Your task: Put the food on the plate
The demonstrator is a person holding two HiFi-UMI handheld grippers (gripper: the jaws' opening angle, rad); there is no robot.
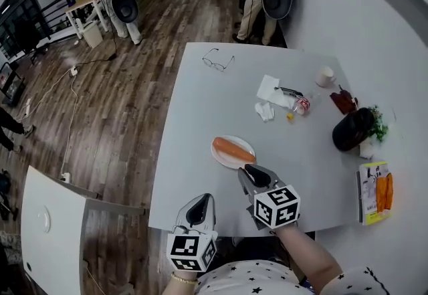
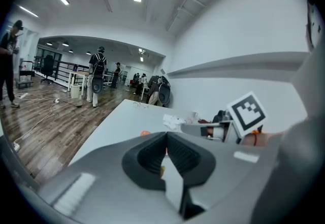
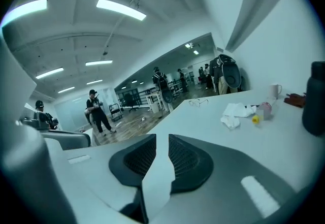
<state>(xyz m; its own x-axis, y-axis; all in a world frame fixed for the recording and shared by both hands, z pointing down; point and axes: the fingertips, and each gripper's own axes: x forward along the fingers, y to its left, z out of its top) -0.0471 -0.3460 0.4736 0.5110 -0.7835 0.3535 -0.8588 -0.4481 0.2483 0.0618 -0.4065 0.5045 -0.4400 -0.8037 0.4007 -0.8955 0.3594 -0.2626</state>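
Observation:
A long orange piece of food [image 1: 233, 150] lies on a small white plate [image 1: 224, 161] near the middle of the white table. My right gripper [image 1: 249, 170] sits just in front of the plate's near right edge. Its jaws stand slightly apart with nothing between them; in the right gripper view [image 3: 162, 139] only bare table shows through the gap. My left gripper [image 1: 200, 201] is at the table's near edge, away from the plate. In the left gripper view [image 2: 166, 136] its pads meet at the tips and hold nothing.
Further back lie crumpled napkins [image 1: 269, 93], a small bottle [image 1: 301, 105], eyeglasses [image 1: 218, 59] and a cup [image 1: 326, 77]. A black bag [image 1: 352, 129] and a pack with orange food [image 1: 376, 192] lie at the table's right edge. People stand beyond the far end.

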